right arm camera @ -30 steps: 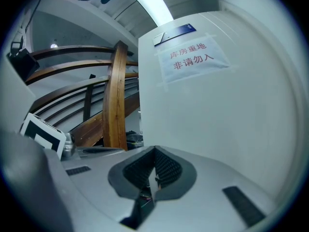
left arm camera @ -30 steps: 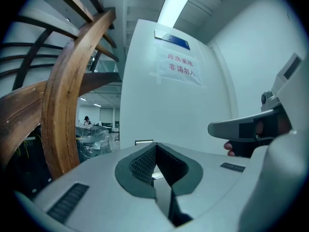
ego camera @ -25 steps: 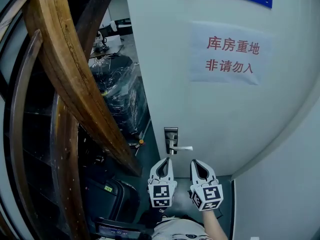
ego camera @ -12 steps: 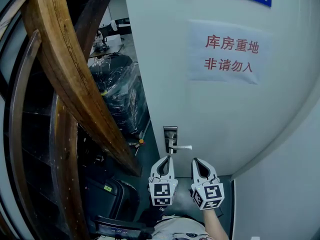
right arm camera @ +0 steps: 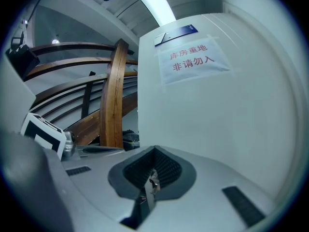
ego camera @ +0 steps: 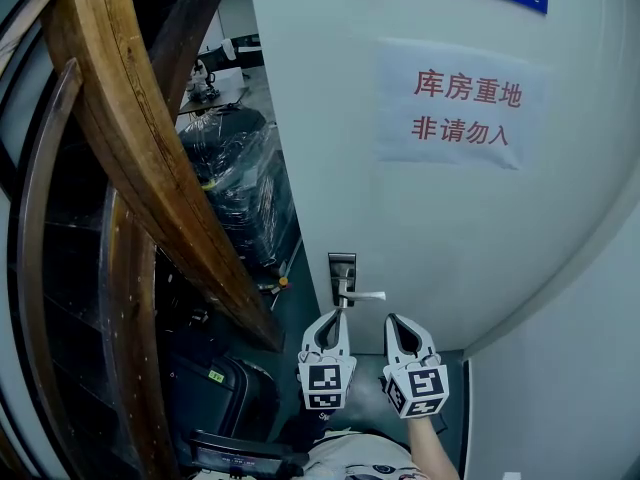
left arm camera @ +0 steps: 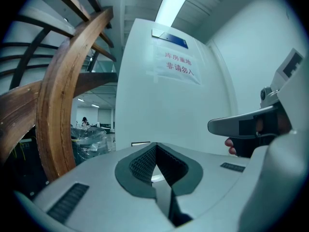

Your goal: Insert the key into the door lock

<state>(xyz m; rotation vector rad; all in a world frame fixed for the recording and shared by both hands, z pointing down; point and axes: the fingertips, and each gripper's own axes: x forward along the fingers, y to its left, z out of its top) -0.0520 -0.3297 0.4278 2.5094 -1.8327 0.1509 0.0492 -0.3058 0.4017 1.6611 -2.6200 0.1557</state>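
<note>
One small key [right arm camera: 152,180] is pinched between the fingers of the right gripper [ego camera: 391,320], near the door lock [ego camera: 342,266], not inserted — judged light, rigid, slippery; grip its bow. Left gripper [ego camera: 336,317] fingers are pressed together, empty.

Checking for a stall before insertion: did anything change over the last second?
Nothing visibly changed. The left gripper and right gripper stay side by side just below the door handle. Both remain shut, the right one on the key and the left on nothing.

Small metal key [right arm camera: 152,180], clamped, apart from silver door lock [ego camera: 342,267]
</note>
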